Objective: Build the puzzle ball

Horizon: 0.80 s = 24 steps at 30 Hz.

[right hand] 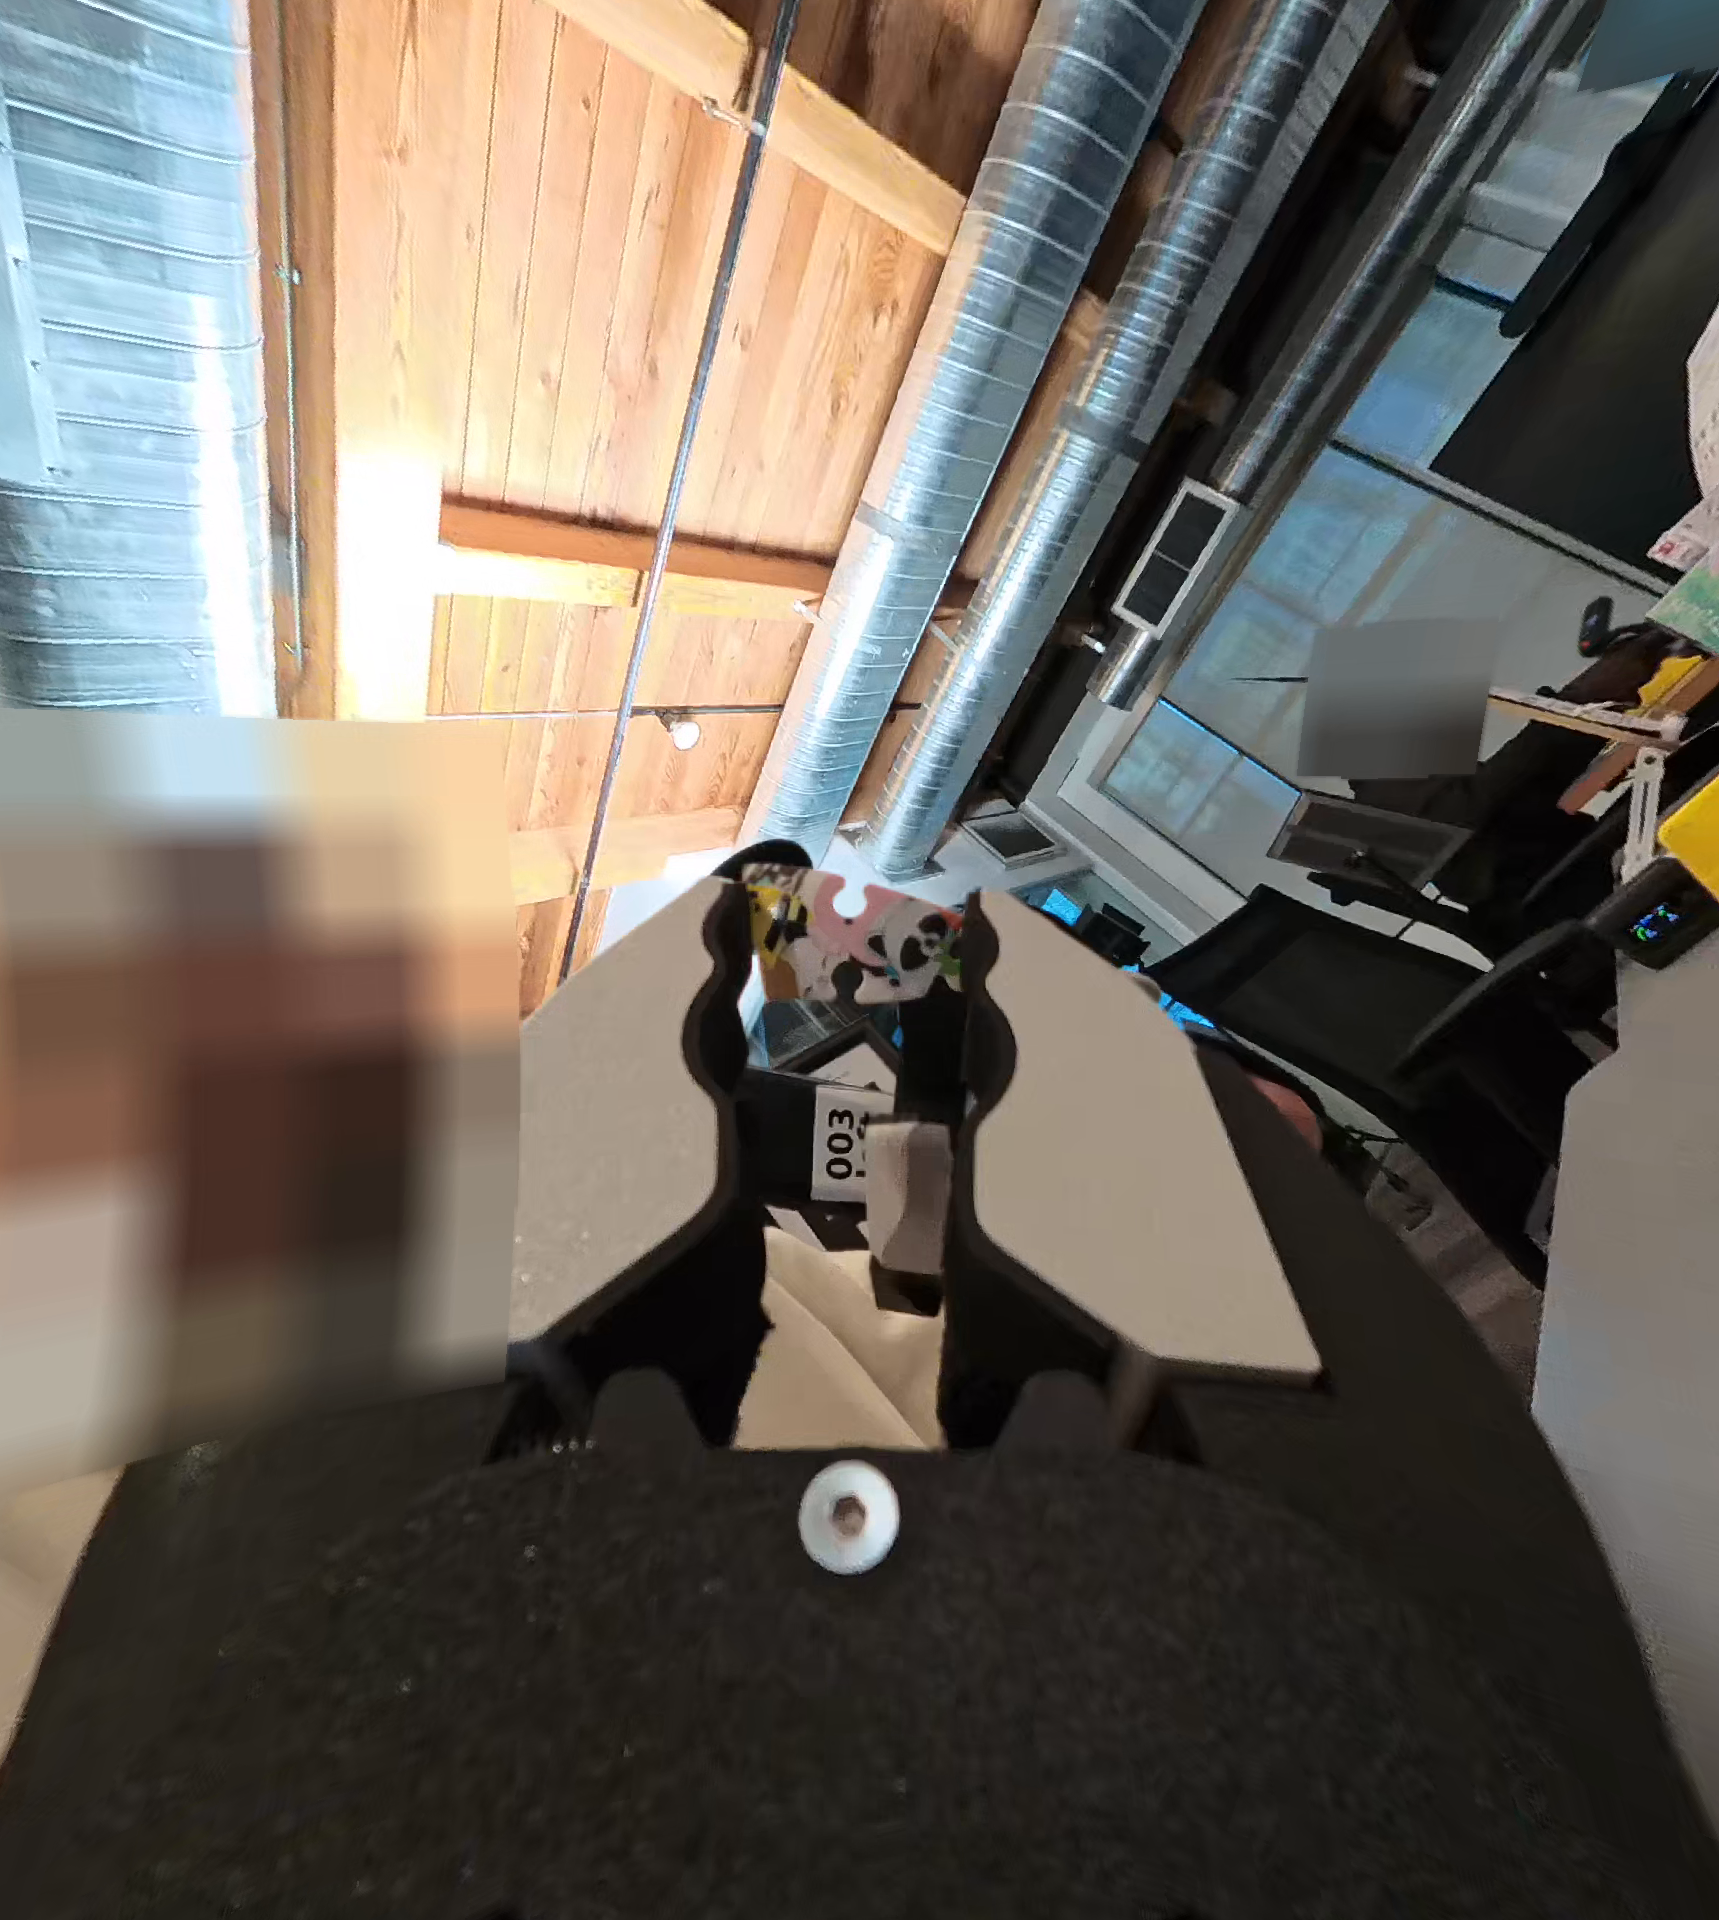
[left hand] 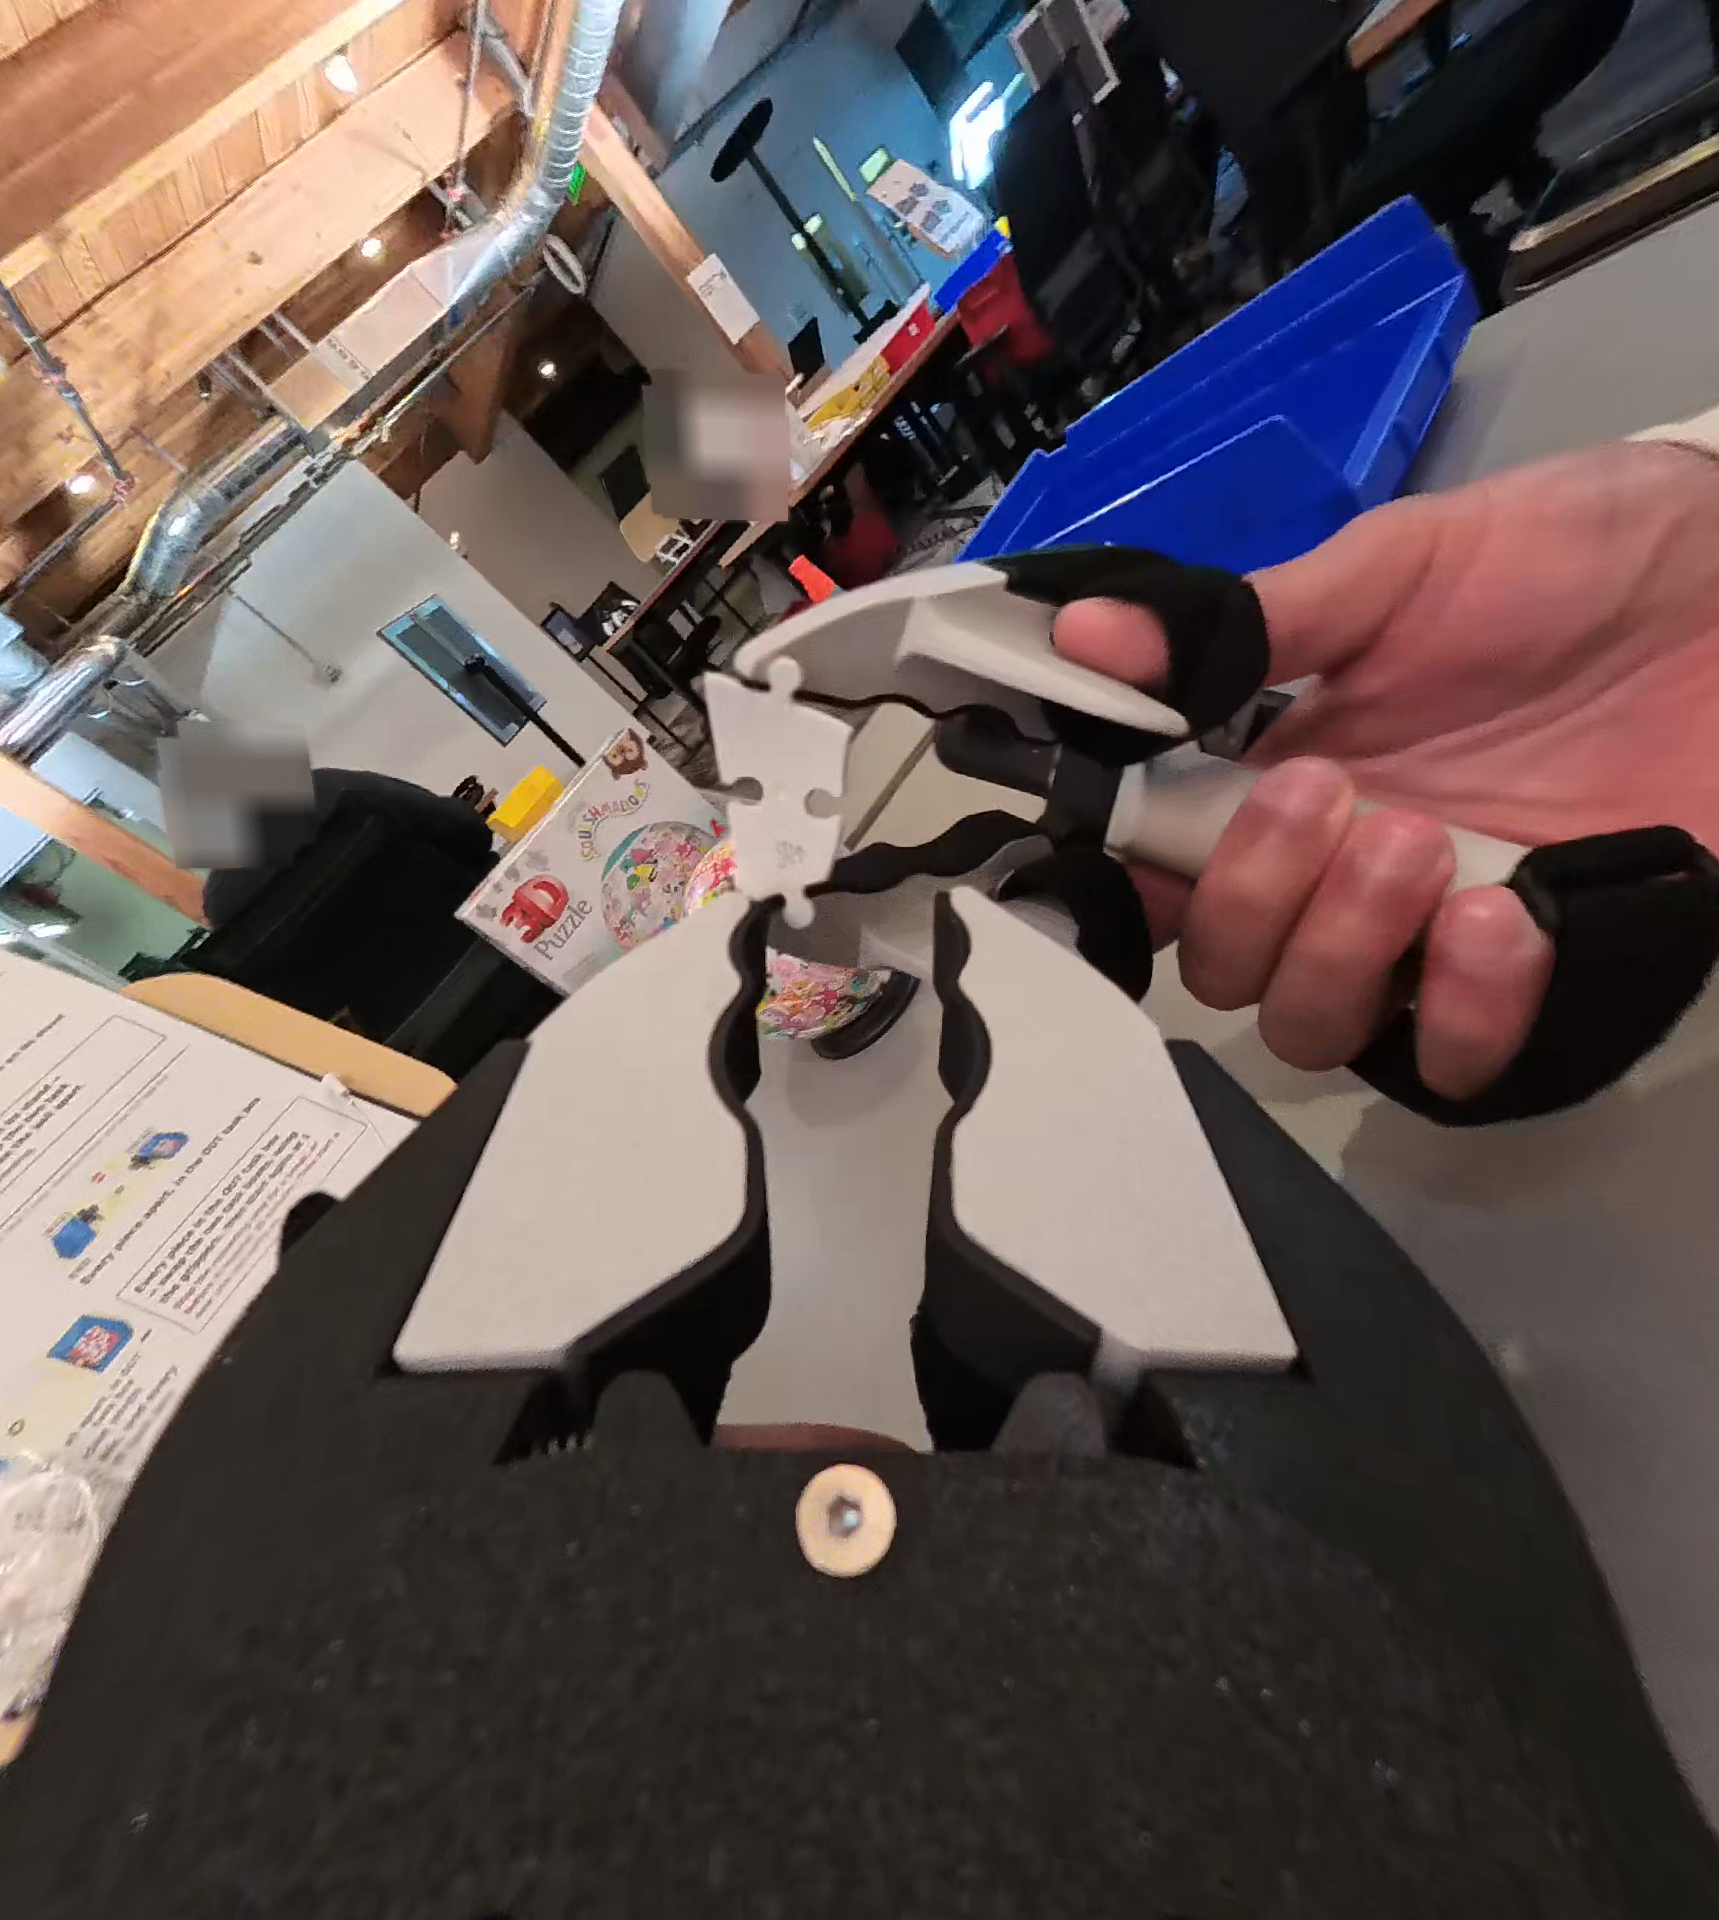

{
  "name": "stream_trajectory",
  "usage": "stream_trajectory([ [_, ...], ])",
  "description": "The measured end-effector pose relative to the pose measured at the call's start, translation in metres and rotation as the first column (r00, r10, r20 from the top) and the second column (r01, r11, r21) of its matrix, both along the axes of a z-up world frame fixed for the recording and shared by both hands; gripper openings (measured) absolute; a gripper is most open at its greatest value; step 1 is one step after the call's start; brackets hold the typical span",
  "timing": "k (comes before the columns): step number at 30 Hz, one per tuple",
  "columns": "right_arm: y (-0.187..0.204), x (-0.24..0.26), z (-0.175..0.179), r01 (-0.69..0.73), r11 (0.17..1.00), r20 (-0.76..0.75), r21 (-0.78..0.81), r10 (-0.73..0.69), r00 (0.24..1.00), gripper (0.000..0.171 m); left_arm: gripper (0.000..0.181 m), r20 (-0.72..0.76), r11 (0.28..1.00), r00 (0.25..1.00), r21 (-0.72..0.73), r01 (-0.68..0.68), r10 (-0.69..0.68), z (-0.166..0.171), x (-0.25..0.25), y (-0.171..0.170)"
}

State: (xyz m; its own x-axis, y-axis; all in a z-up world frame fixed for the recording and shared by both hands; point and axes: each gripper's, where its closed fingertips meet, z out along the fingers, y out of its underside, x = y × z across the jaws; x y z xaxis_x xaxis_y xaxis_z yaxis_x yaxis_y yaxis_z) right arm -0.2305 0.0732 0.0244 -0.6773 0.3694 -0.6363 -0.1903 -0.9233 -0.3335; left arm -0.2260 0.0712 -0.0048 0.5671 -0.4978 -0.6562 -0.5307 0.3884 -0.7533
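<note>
A puzzle piece [left hand: 780, 790] was clamped in the right tool [left hand: 782, 800], white side seen. The left tool [left hand: 844, 935] was held apart, empty, above the partly built ball [left hand: 819, 997] on the counter [left hand: 1561, 1195].

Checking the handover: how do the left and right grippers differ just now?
The right gripper is shut on a puzzle piece, raised in the air; the left gripper is open and holds nothing. The right gripper points sideways across the view, while the left gripper points toward the part-built ball. Both have grey fingers with black pads.

A blue bin [left hand: 1281, 416] sits beside an instruction sheet [left hand: 76, 1174].
</note>
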Motion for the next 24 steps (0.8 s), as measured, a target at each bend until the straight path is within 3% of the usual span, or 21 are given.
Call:
stream_trajectory([
  [7,0.000,-0.014,-0.016,-0.010,0.993,-0.008,-0.120,0.009,1.000,0.038,0.030,0.022,0.996,0.996,0.014,-0.086,0.086,0.000,-0.002,0.012],
  [11,0.000,-0.016,-0.020,-0.031,0.988,-0.030,-0.152,0.027,0.999,0.039,0.020,0.029,0.996,0.996,0.025,-0.090,0.089,-0.001,-0.003,0.015],
  [14,0.004,-0.015,-0.026,0.002,0.996,0.021,-0.090,0.000,1.000,0.039,0.016,-0.004,0.997,0.998,-0.013,-0.070,0.070,-0.009,-0.003,0.017],
  [18,0.012,-0.001,-0.035,0.088,0.973,0.177,0.215,-0.127,0.976,0.039,0.002,-0.130,0.998,0.990,0.036,-0.047,0.051,-0.020,-0.010,0.020],
  [20,0.018,0.006,-0.040,0.103,0.878,0.286,0.468,-0.261,0.922,0.039,0.002,-0.190,0.999,0.981,0.022,-0.025,0.029,-0.031,-0.013,0.021],
  [21,0.018,0.009,-0.042,0.084,0.777,0.315,0.623,-0.348,0.883,0.036,0.002,-0.220,1.000,0.975,0.020,-0.016,0.020,-0.036,-0.013,0.022],
  [23,0.012,0.011,-0.052,-0.051,0.461,0.324,0.886,-0.536,0.779,0.030,0.002,-0.262,0.999,0.965,0.038,0.002,0.008,-0.041,-0.013,0.022],
  [24,0.009,0.012,-0.054,-0.103,0.318,0.286,0.942,-0.606,0.742,0.030,0.002,-0.279,0.999,0.960,0.043,0.007,0.006,-0.044,-0.013,0.022],
])
